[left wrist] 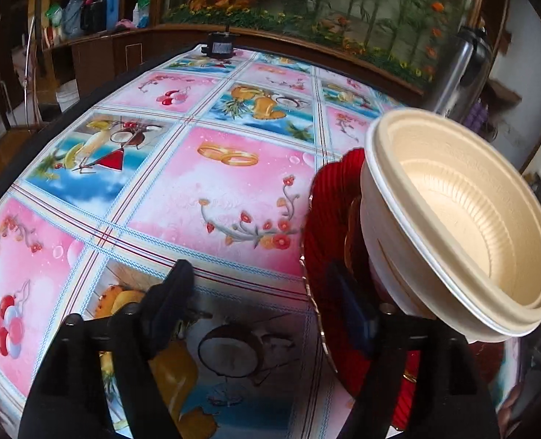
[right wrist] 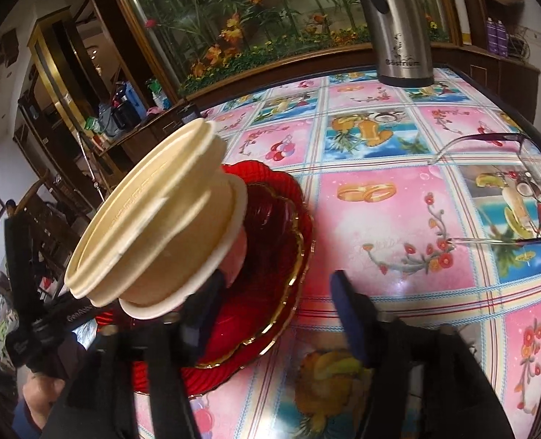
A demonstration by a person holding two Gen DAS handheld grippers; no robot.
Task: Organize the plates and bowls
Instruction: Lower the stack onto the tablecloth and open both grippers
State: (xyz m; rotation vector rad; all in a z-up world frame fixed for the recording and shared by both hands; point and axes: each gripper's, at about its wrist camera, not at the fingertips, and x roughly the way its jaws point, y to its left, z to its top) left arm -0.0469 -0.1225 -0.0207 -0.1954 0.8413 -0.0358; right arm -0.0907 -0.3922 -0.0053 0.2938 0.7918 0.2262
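- Plainly, the table (left wrist: 182,168) wore a glossy cloth (right wrist: 387,197) of pink and blue squares printed with fruit, rings and flowers.
- Nested cream bowls (left wrist: 464,219) sat tilted on red plates (right wrist: 270,226) with gold rims, stacked near the table's front edge.
- Left gripper (left wrist: 259,292) had its fingers wide apart; one finger (left wrist: 347,303) stood before the plates' rim, pressing nothing.
- Right gripper (right wrist: 274,300) likewise stood wide; its left finger (right wrist: 201,314) lay over the plates, the other over bare cloth; whether it touched the plates I could not tell.
- Spectacles (right wrist: 519,190) lay by the right edge.
- A steel flask (right wrist: 398,33) stood near the far edge.
- Behind the table ran a wood-framed glass case of artificial plants (right wrist: 270,18); dark wooden shelves (right wrist: 87,109) with bottles lined the left of the room.
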